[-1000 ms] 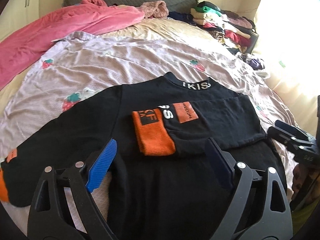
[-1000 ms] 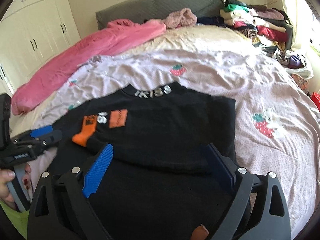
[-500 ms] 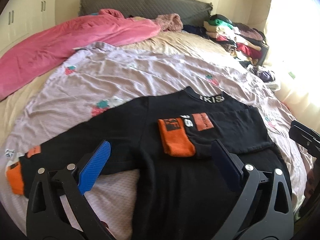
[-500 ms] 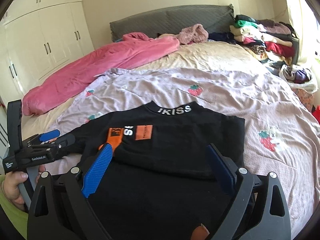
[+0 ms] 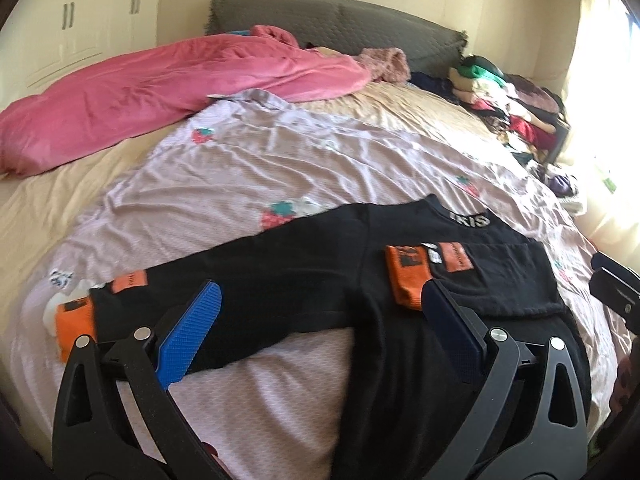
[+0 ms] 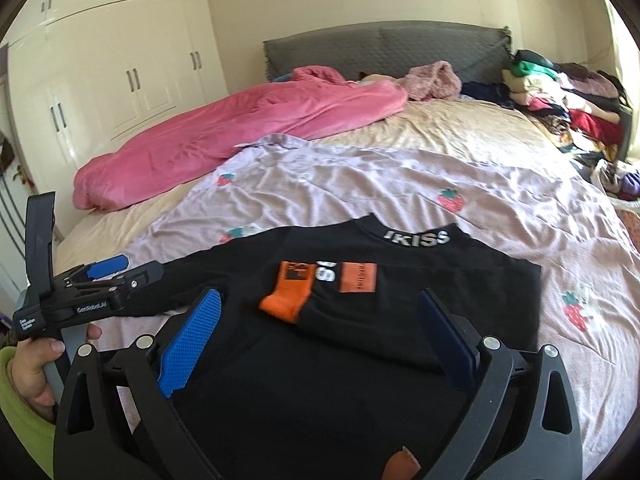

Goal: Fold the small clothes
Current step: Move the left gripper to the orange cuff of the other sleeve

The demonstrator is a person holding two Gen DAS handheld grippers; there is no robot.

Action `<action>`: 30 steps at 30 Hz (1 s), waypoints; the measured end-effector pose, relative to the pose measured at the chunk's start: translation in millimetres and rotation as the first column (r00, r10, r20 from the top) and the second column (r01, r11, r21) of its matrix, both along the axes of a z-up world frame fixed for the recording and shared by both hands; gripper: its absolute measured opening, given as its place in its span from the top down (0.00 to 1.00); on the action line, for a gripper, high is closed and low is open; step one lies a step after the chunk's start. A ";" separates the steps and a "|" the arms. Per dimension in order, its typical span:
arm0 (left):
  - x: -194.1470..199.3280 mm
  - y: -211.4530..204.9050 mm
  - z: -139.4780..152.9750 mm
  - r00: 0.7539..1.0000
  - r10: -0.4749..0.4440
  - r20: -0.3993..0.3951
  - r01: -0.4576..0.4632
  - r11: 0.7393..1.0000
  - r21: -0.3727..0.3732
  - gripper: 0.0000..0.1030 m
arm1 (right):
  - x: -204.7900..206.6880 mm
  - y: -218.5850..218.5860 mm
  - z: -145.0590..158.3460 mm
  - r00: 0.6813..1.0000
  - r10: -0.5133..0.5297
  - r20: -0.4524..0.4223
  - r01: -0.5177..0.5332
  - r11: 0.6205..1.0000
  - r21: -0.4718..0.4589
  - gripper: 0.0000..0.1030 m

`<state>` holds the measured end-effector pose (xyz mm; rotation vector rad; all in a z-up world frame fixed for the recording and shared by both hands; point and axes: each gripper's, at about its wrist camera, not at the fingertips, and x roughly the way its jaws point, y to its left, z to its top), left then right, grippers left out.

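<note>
L gripper (image 5: pixel 320 332) is spread wide w/ nothing between the pads, hanging above the black sweater (image 5: pixel 304 280); its jaws have just been opening. R gripper (image 6: pixel 320 340) is also wide apart and empty, over the sweater's lower body. The sweater lies flat on the strawberry-print sheet (image 5: pixel 248 168) at the near end of the bed. Progress: one sleeve is already folded across the chest, its orange cuff (image 6: pixel 286 300) below the collar. The other sleeve (image 5: pixel 172 300) is out straight to the side, unfolded. Left, probably: fold that sleeve in, then double the body; hem is hidden behind the grippers, so can't judge it.
</note>
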<state>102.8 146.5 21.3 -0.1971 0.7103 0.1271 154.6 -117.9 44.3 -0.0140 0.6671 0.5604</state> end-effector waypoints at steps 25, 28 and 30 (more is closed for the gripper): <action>-39.7 104.7 -7.6 0.936 0.353 0.008 -0.352 0.935 -0.043 0.09 | -5.2 96.8 -7.5 0.985 0.171 -0.005 -0.171 0.983 -0.063 0.05; -40.5 111.8 -10.5 0.929 0.370 -0.001 -0.369 0.928 -0.046 0.09 | -2.7 111.6 -10.8 0.980 0.198 -0.018 -0.199 0.978 -0.065 0.05; -41.5 116.1 -12.3 0.921 0.390 -0.007 -0.390 0.920 -0.027 0.09 | -0.6 122.3 -12.1 0.976 0.216 -0.023 -0.217 0.974 -0.067 0.05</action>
